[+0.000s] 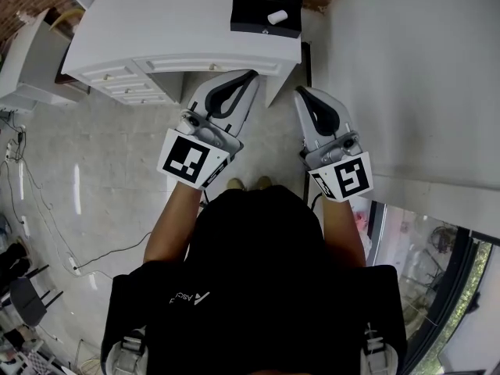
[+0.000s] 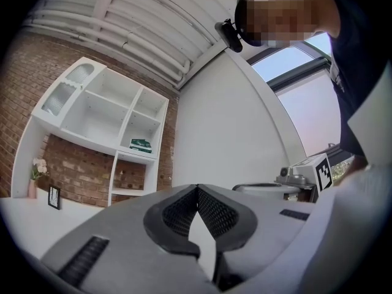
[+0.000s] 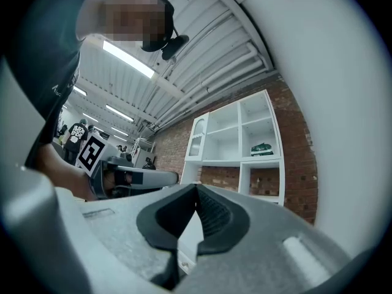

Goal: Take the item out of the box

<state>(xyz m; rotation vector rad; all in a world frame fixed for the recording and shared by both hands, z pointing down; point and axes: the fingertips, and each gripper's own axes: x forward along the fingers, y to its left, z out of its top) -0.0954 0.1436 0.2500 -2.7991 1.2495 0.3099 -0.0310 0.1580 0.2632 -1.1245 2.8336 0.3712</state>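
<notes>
Torso in black (image 1: 258, 287) fills 6 o'clock of the head view, with both forearms running up from it to 12.

Why it sits like this, my read: both tools are held close to the chest, tips aimed at the table (image 1: 156, 22) but short of it. They hang over the floor (image 1: 117, 170), so this looks like a ready pose and the reach hasn't started. Neither is over the target yet.

- Left claw (image 1: 250, 75) is at 11 o'clock from the torso, angled toward 1 o'clock, so it already points roughly at the box. Tips are near the table's front edge, right of the drawers (image 1: 125, 80).
- Box (image 1: 254, 6) is black, at 12 o'clock on the table's near right corner. The item (image 1: 277, 16), a small white cylinder, lies on its side in the open top as far as I can tell. Nothing touches it, and it's well apart from both tools.
- Right claw (image 1: 301, 91) is at 1 o'clock from the torso, angled toward 11, mirroring the left.

Claw state:
- Left: its own view shows the ribbed pads meeting at the tip, fully closed, with nothing between them. Only a white shelf unit (image 2: 104, 121) on brick shows beyond.
- Right: same, pads together at the tip, empty, touching nothing.

Either one has to open before going in. The cylinder lies flat, so it may roll if nudged, and a grip across its width seems safest.
</notes>
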